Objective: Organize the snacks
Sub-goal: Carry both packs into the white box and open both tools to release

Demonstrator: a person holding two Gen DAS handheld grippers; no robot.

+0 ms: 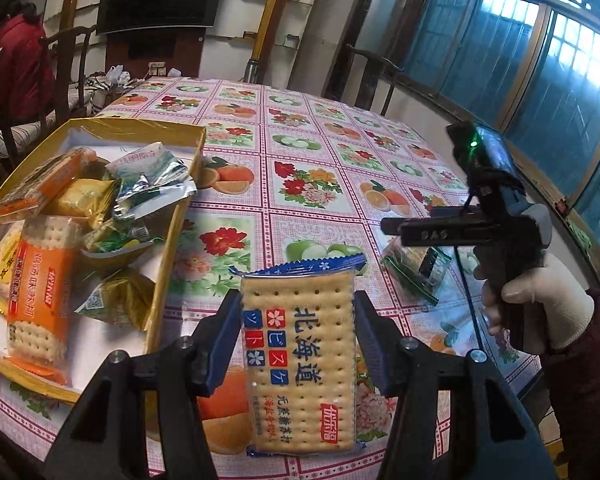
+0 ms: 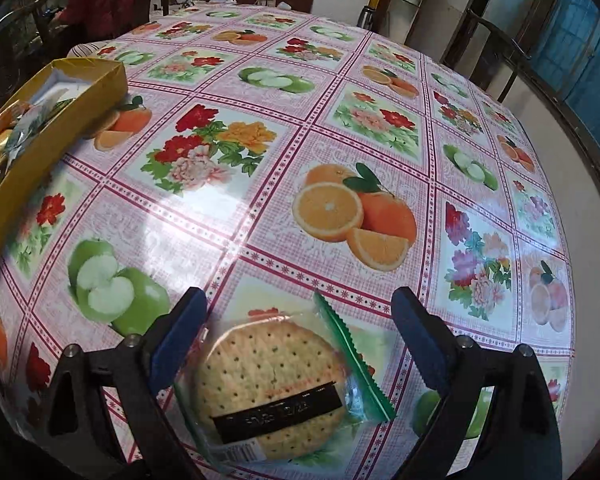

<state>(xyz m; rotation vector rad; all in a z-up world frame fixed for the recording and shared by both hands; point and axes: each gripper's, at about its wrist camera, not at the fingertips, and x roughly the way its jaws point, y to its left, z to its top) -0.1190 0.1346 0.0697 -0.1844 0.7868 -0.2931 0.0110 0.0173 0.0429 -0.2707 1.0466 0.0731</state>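
My left gripper [image 1: 296, 320] is shut on a blue-edged pack of square crackers [image 1: 300, 360] and holds it above the table, just right of the yellow snack box [image 1: 172, 240]. The box holds several packs: orange cracker packs [image 1: 40, 300], gold and silver wrappers. My right gripper [image 2: 300, 320] is open, low over the table, its blue pads either side of a round-cracker pack with a green edge [image 2: 272, 392] that lies on the cloth. The same pack [image 1: 414, 270] and the right gripper [image 1: 460, 232] also show in the left wrist view at right.
The table wears a glossy pink cloth with fruit and flower squares [image 2: 340, 100]. The yellow box [image 2: 60, 120] sits at its left edge. Wooden chairs [image 2: 492, 48] stand around the table, and a person in red [image 1: 20, 60] sits at the far left.
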